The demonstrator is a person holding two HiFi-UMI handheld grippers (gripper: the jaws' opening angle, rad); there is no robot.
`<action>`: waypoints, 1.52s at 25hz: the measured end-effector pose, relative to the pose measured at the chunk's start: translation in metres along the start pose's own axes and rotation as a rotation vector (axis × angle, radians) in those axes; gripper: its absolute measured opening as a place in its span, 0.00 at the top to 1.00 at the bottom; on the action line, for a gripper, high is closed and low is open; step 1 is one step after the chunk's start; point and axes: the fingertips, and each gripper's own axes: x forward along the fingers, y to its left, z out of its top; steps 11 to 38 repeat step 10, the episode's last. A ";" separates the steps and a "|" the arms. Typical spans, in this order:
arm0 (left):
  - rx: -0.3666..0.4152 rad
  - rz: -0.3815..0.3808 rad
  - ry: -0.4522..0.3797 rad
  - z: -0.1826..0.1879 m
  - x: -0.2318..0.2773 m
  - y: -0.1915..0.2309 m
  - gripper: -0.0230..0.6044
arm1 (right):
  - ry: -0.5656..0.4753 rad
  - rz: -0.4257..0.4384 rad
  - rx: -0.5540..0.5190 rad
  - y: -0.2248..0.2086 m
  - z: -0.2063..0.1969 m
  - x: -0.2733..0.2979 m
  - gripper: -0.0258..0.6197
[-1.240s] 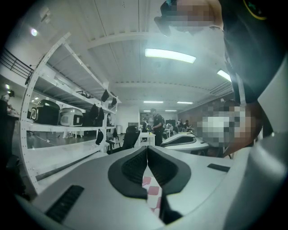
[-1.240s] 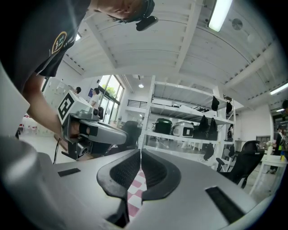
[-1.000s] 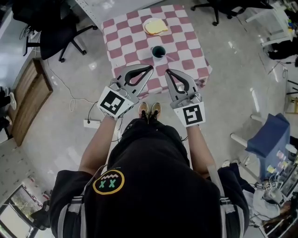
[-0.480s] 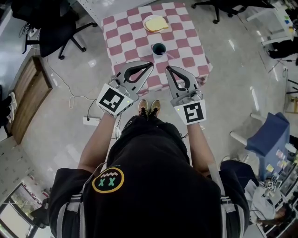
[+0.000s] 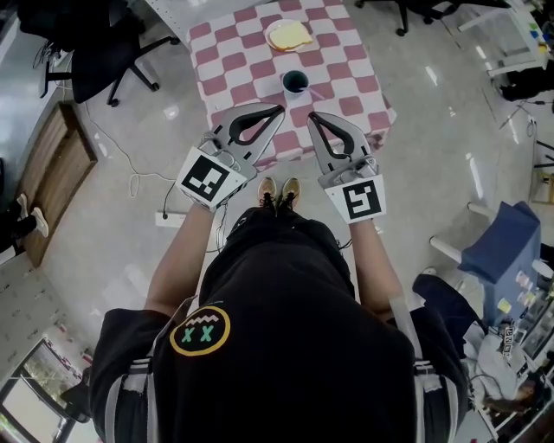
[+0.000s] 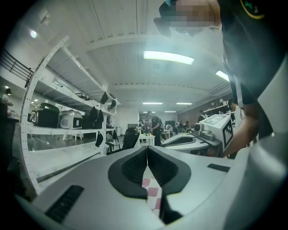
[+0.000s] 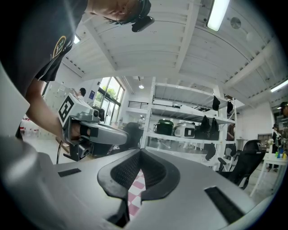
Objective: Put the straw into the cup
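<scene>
A dark cup (image 5: 294, 82) stands near the front of a small table with a pink and white checked cloth (image 5: 242, 60). At the table's far side lies a pale yellow thing on a white plate (image 5: 288, 35). I cannot make out the straw at this size. My left gripper (image 5: 279, 110) and right gripper (image 5: 312, 116) are held side by side, level, just short of the table's near edge. Both are shut with nothing between the jaws, as the left gripper view (image 6: 147, 147) and right gripper view (image 7: 140, 150) show. The checked cloth (image 7: 135, 197) shows below the jaws.
Black office chairs (image 5: 104, 60) stand left of the table and another (image 5: 407, 13) at the top right. A wooden board (image 5: 56, 182) and a power strip (image 5: 171, 219) with cable lie on the floor at left. A blue covered stand (image 5: 502, 260) is at right. Shelves with cookers (image 6: 58, 119) line the room.
Both grippers keep the same shut pose side by side. The head view has drifted, so the table and cup sit slightly higher in the frame.
</scene>
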 end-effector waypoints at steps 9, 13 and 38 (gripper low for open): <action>-0.012 0.007 -0.005 0.004 -0.001 -0.002 0.93 | -0.005 -0.008 0.006 -0.001 0.004 -0.002 0.93; -0.012 0.009 -0.003 0.003 -0.001 -0.002 0.93 | -0.005 -0.009 0.007 -0.001 0.005 -0.003 0.93; -0.012 0.009 -0.003 0.003 -0.001 -0.002 0.93 | -0.005 -0.009 0.007 -0.001 0.005 -0.003 0.93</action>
